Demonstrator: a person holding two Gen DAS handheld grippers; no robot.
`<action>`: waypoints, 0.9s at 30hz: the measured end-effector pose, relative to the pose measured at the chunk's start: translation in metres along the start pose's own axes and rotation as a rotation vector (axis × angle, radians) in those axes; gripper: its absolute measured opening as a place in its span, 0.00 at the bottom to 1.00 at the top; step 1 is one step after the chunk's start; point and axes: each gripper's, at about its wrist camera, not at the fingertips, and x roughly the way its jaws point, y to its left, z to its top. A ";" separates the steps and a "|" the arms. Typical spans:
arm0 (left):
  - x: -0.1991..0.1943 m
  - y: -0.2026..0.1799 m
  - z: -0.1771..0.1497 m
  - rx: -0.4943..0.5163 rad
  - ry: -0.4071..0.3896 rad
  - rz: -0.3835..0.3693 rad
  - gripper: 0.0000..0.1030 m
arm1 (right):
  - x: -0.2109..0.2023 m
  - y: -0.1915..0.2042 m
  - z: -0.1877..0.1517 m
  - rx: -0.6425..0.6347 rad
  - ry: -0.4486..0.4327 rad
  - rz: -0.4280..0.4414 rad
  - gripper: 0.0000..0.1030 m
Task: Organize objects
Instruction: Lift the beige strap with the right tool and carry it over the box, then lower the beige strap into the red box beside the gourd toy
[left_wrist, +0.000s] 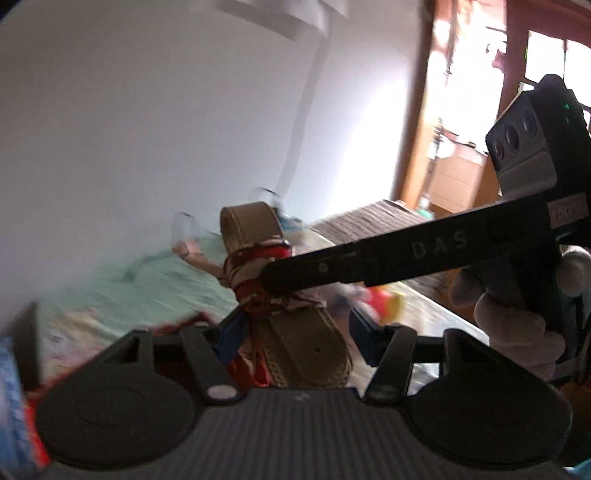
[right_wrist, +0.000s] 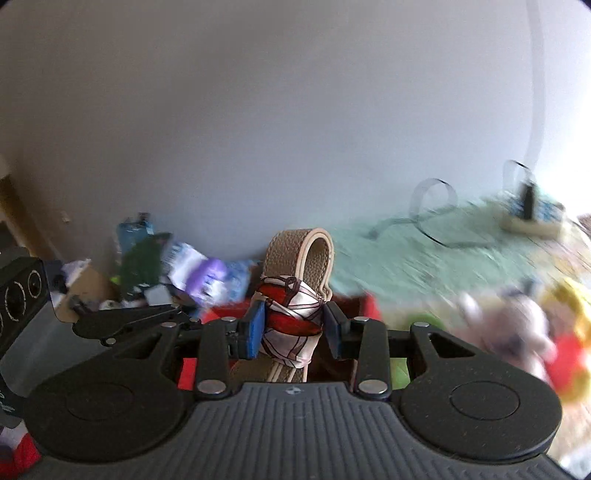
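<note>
We see a tan strap (right_wrist: 295, 254) with a red and white scarf (right_wrist: 291, 325) tied around it, and both of our grippers are at it. In the right wrist view, our right gripper (right_wrist: 293, 328) has its blue pads (right_wrist: 255, 330) pressed on the two sides of the scarf knot, so it is holding the knot. The strap loops up toward 12 o'clock from the pads and runs down toward 6 o'clock under the gripper. In the left wrist view, our left gripper (left_wrist: 295, 332) is about half wide. The strap (left_wrist: 306, 343) and scarf (left_wrist: 255, 273) sit between its blue pads (left_wrist: 232, 336), close to the pad at 9 o'clock, but it is too blurry to tell if the pads squeeze. The right gripper's long black finger (left_wrist: 369, 262) comes in from 3 o'clock and meets the scarf, and a gloved hand (left_wrist: 517, 317) holds that tool at 4 o'clock. Up at 12 o'clock there is only a plain pale wall (right_wrist: 258, 110), so there is open room there. At 2 o'clock lies a green bedspread (right_wrist: 424, 254) with a clear plastic loop (right_wrist: 432, 203) on it. At 9 o'clock is a messy pile of packets (right_wrist: 177, 269). At 4 o'clock is a soft toy (right_wrist: 517, 325), blurry. A wooden door frame (left_wrist: 417, 110) stands at 1 o'clock in the left view.
</note>
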 end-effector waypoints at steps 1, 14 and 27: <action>-0.001 0.009 0.000 -0.010 -0.002 0.024 0.58 | 0.014 0.004 0.005 -0.010 0.013 0.019 0.36; 0.048 0.121 -0.085 -0.283 0.287 0.185 0.58 | 0.189 0.028 -0.035 -0.139 0.412 0.075 0.36; 0.114 0.148 -0.118 -0.396 0.525 0.167 0.57 | 0.243 -0.002 -0.072 0.014 0.711 0.033 0.29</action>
